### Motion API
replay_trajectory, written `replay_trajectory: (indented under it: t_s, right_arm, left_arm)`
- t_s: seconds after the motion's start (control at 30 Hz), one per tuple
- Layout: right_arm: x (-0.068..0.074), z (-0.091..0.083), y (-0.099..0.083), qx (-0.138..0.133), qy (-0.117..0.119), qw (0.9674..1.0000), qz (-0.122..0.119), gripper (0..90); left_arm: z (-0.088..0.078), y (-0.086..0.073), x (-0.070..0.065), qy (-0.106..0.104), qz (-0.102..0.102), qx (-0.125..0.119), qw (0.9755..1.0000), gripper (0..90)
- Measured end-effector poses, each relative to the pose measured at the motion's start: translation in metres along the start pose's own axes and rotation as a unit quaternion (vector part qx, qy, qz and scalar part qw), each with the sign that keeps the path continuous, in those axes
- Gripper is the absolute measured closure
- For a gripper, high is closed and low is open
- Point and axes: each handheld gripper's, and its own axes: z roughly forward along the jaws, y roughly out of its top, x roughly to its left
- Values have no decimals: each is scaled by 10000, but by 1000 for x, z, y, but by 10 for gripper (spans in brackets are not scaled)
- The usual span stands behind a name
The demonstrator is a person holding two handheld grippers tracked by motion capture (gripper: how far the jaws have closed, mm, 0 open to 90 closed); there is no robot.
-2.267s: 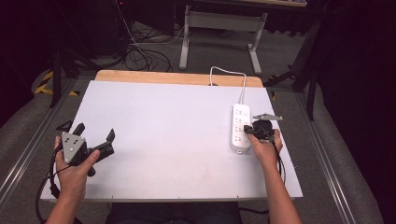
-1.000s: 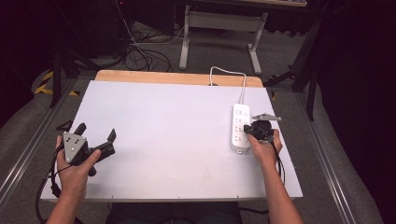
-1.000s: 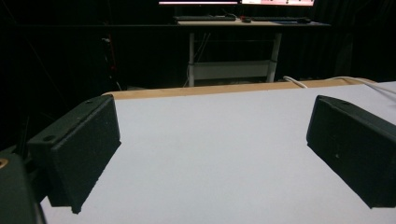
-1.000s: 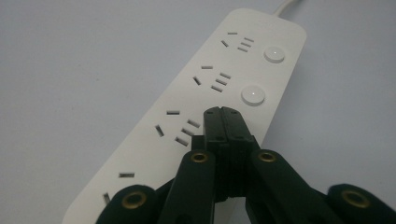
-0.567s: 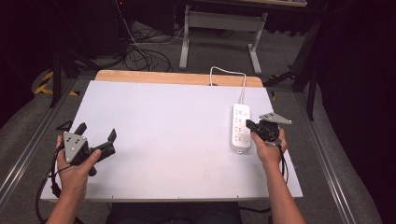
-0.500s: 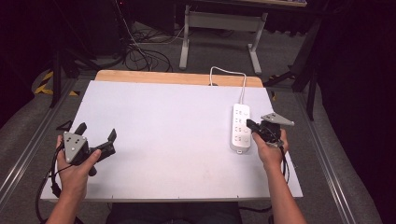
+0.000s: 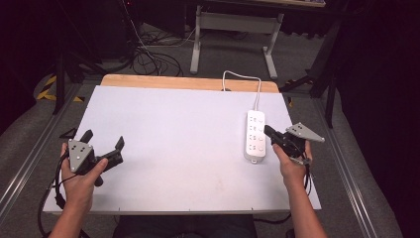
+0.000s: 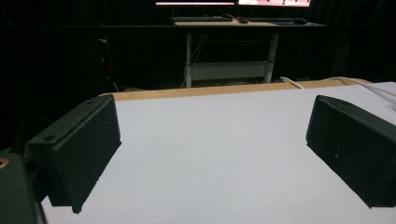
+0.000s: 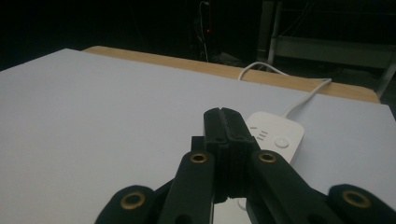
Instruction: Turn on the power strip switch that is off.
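At the bench's right edge | right gripper (image 7: 274, 135) had lifted off the white power strip (image 7: 255, 135), fingers together, holding nothing | likely switch press finished | strip flat, cord trailing back | left gripper (image 7: 101, 144) fingers apart, idle | white bench (image 7: 178, 134), dark room.

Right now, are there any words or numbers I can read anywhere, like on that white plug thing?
None can be read.
White power strip: no words or numbers show. In the right gripper view three short lines sit beside its round button, too small to tell what they mean.
Screens at the far desk: bright strips, too blurred to read.
Yellow and black striped marking on the floor: a pattern, no letters.
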Motion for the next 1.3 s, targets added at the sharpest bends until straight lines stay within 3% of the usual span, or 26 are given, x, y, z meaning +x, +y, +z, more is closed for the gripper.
replay_trajectory:
  t_s: [0.3,0.53,0.77,0.97,1.23,1.3]
  right_arm:
    - [3,-12,4,-571,196,9982,-13,835]
    - [5,-21,6,-993,355,9944,75,746]
    - [8,-24,7,-1128,348,9930,103,643]
    - [8,-24,9,-1287,262,9911,203,470]
    - [6,-27,10,-1444,207,9888,307,412]
    - [6,-28,9,-1415,167,9895,254,303]
  left_arm:
    - [0,0,1,11,-17,9,10000,36]
    - [-1,0,2,27,-41,7,10000,36]
    - [-1,0,2,17,-42,0,10000,35]
    - [0,0,3,17,-43,8,10000,35]
    - [0,0,3,12,-54,-6,10000,35]
    - [0,0,3,10,-52,-2,10000,35]
